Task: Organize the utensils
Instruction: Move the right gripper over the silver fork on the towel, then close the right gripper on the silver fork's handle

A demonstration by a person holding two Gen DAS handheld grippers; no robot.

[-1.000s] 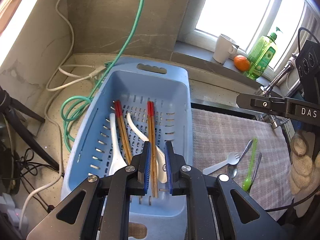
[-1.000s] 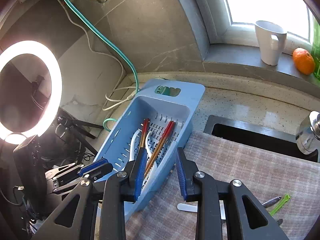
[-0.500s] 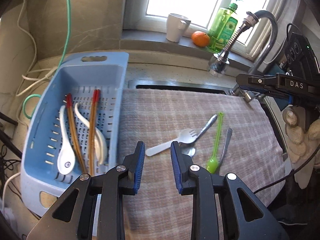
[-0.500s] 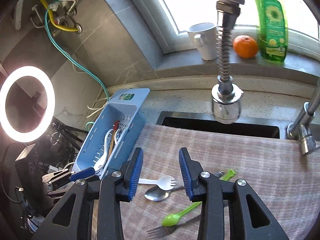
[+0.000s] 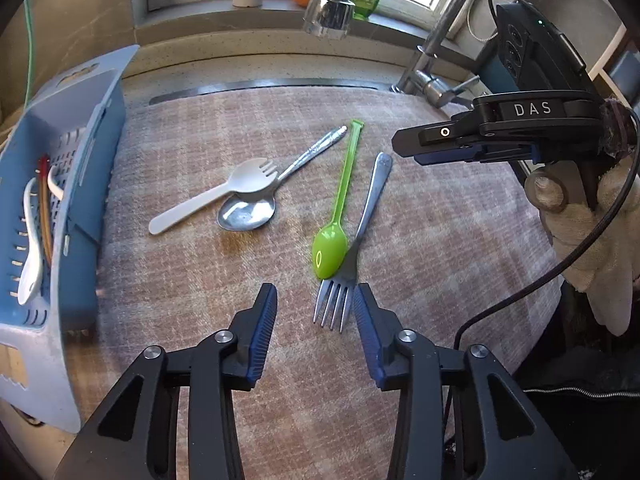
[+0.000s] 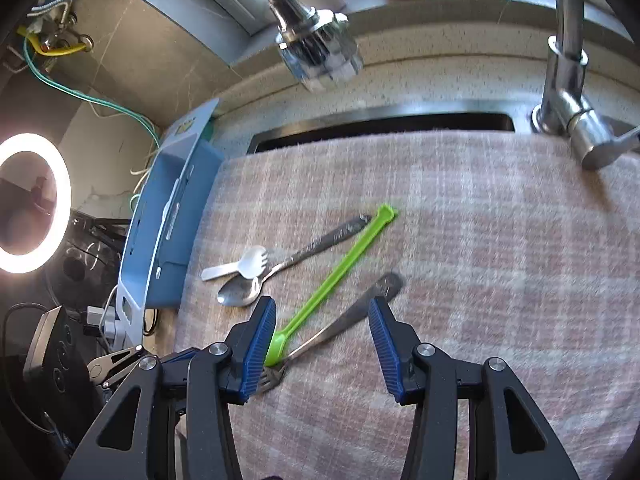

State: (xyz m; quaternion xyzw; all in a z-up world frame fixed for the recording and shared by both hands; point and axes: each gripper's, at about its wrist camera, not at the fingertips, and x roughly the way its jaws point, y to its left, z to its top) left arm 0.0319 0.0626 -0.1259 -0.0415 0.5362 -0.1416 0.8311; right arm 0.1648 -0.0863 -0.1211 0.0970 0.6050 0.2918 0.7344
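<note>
Left gripper: the left gripper sits nearest the left wrist camera, released and empty, its jaws opening above the checked towel.
Metal fork: the metal fork lies just ahead of the left gripper at about 1 o'clock, its tines close beside the right-hand finger but not between the pads. Its long axis runs from 6 to 1 o'clock, tines toward the camera, handle pointing away.
Green spoon: the green spoon touches the fork's neck with its bowl. Its long axis runs nearly parallel to the fork, bowl near, handle toward 12 o'clock.
Right gripper: the right gripper is also released with jaws opening. In the right wrist view the spoon's bowl and the fork's handle show in the gap, neither pinched; their handles slant toward 1 to 2 o'clock.
Nearer hand: judged from both views, each gripper is close to this pair, the left at the tines, the right over the handles.
Farther utensils: a white spork overlaps a metal spoon at 11 o'clock.
Basket: the blue basket stands at 9 o'clock on the desk, holding chopsticks and a white spoon.
Far: faucet head at 12 o'clock.
</note>
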